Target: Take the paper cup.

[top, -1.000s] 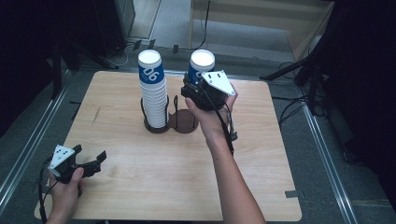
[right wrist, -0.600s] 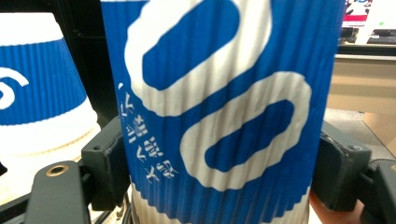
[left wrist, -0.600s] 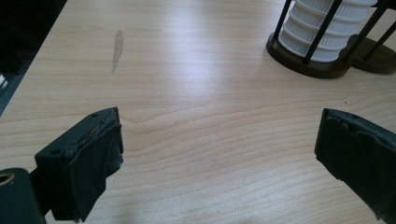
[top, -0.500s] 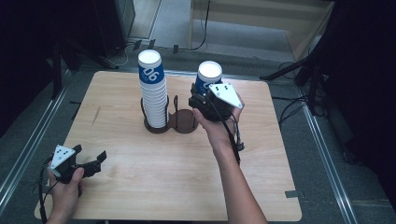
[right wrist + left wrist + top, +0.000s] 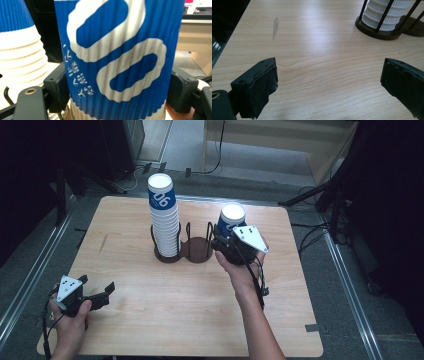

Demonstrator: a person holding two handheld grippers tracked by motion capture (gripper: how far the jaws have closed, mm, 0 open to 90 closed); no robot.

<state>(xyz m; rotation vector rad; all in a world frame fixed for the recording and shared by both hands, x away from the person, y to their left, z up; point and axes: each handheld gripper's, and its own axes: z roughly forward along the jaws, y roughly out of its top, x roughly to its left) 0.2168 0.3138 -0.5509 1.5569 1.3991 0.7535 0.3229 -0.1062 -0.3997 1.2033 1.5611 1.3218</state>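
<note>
A tall stack of upside-down blue and white paper cups (image 5: 164,217) stands in the left ring of a dark wire cup holder (image 5: 196,249). My right gripper (image 5: 223,244) is shut on one blue cup (image 5: 231,221), held in the air just right of the holder's bare right ring. In the right gripper view the cup (image 5: 117,57) sits between both pads, with the stack (image 5: 20,52) at the left. My left gripper (image 5: 97,296) rests open near the table's front left corner. In the left gripper view its pads (image 5: 262,82) stand wide apart over bare wood, with the stack's base (image 5: 384,17) at the top right.
The wooden table (image 5: 150,320) has a faint scuff mark (image 5: 103,244) at its left side. Dark floor, cables and metal rails surround it. A light wooden shelf unit (image 5: 280,140) stands behind.
My right gripper has carried the single cup to the right and toward the front, away from the holder's right ring. The left gripper has stayed where it was.
</note>
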